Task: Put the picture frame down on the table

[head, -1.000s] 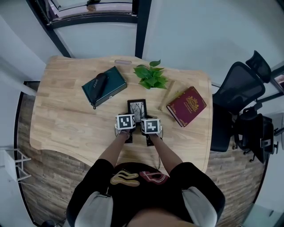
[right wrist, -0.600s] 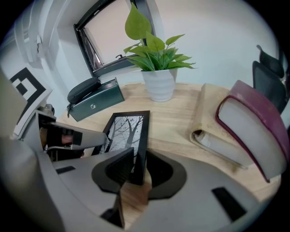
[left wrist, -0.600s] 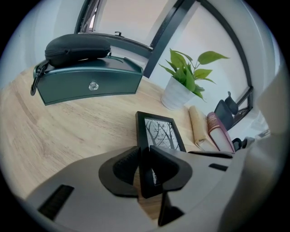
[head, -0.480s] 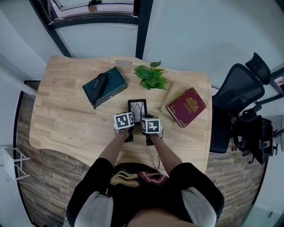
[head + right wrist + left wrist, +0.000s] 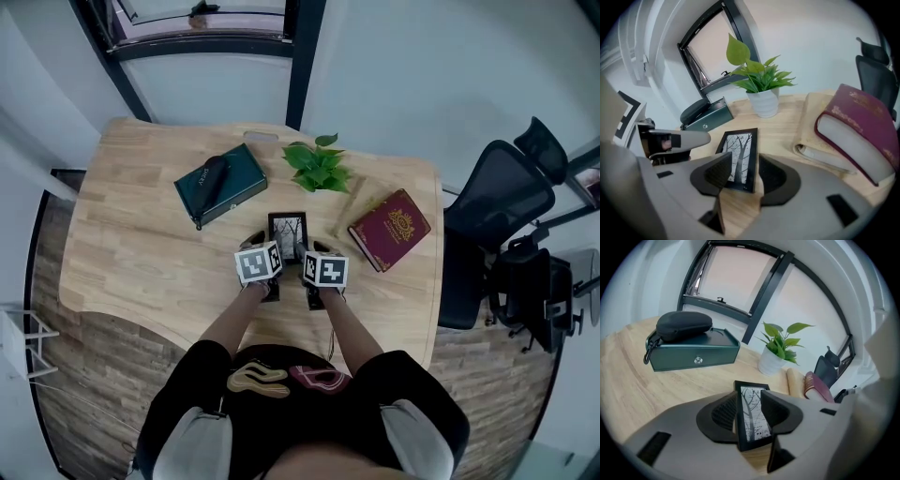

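Note:
The black picture frame [image 5: 287,228], with a bare-tree print, lies flat on the wooden table [image 5: 141,253]. My left gripper [image 5: 262,240] hovers just above its near left corner, my right gripper [image 5: 309,247] above its near right corner. In the left gripper view the frame [image 5: 751,399] shows between the wide-spread jaws of the left gripper [image 5: 749,420], and the pads are off it. In the right gripper view the frame [image 5: 739,157] lies beyond the parted jaws of the right gripper [image 5: 743,179]. Both pairs of jaws have just been opening, and neither holds anything.
A green box [image 5: 220,183] with a black case on top sits at the back left. A potted plant [image 5: 317,164] stands just behind the frame. A maroon book [image 5: 392,228] lies on a tan booklet [image 5: 359,202] at the right. An office chair [image 5: 497,206] stands beyond the table's right edge.
Both grippers have lifted off the frame, drawn back slightly towards the person and moved a little apart. The frame stays flat on the table.

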